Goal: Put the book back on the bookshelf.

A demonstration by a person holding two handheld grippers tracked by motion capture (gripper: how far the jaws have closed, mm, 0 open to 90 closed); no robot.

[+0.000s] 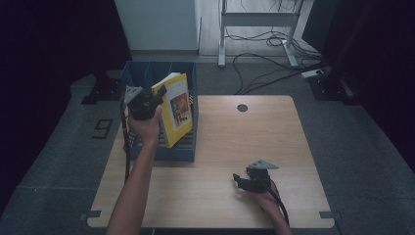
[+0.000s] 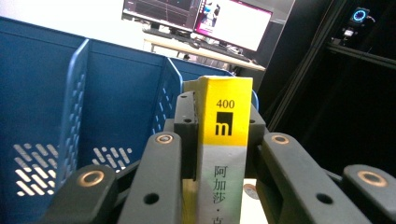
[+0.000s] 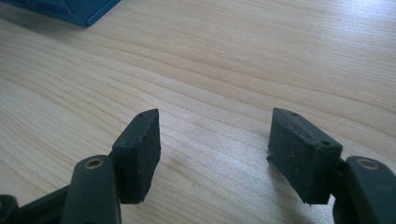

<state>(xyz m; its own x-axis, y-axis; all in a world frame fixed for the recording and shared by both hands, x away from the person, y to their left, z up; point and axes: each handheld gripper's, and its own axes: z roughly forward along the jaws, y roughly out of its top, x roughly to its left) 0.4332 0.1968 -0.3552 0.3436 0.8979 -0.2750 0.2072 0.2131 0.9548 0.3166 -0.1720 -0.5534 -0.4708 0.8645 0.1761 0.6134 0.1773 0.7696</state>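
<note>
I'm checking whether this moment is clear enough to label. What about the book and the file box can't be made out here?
- Yellow book, left gripper view: the spine's lower characters are cut off by the bottom edge, and the cover is hidden behind the left gripper.
- Book cover, high view: title print too small to read.
- Blue file box, high view: the slot under the book is hidden by the book and the left hand.

your left gripper (image 1: 155, 95) clamps a yellow book (image 1: 177, 108), tilted over the blue file rack (image 1: 191, 142) at the wooden table's (image 1: 274, 132) left edge. your right gripper (image 1: 241, 180) rests low near the front edge, jaws apart.
</note>
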